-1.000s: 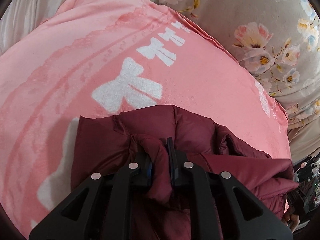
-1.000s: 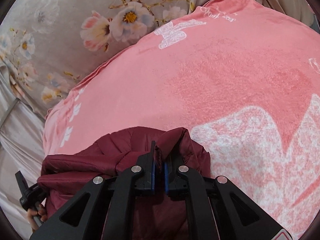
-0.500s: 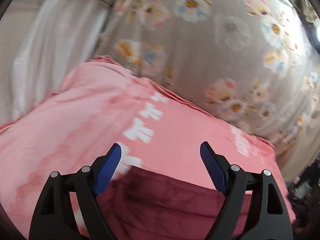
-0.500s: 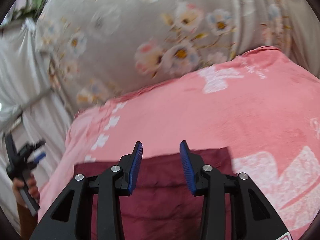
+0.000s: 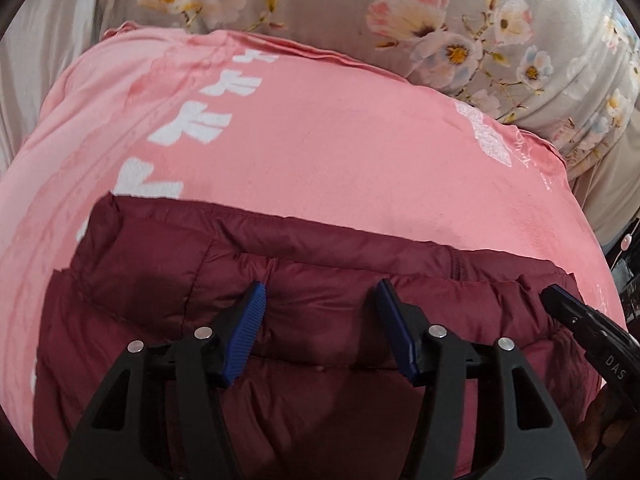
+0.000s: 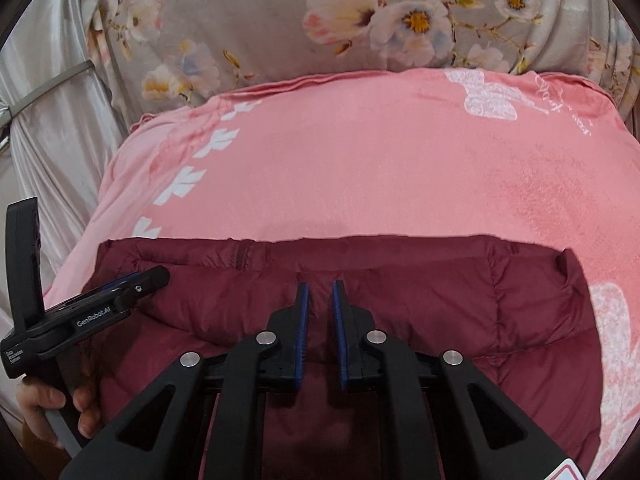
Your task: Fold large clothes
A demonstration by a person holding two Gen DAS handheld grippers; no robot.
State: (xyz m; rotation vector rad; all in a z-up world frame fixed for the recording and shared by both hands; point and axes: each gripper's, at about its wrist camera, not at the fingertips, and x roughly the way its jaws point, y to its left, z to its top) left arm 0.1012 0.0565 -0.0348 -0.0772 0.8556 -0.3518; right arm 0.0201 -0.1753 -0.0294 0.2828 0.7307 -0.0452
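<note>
Jacket (image 5: 320,320), maroon, puffy, folded on pink blanket (image 5: 320,140), at 6 o'clock. Left claw (image 5: 320,304) half open, closing, empty. Right claw (image 6: 319,300) nearly shut, closing, empty. Risk: slick padding springs back, undoes fold.

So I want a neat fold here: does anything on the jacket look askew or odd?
Nothing stands out. The jacket lies folded flat on the pink blanket, its far edge fairly straight.
</note>
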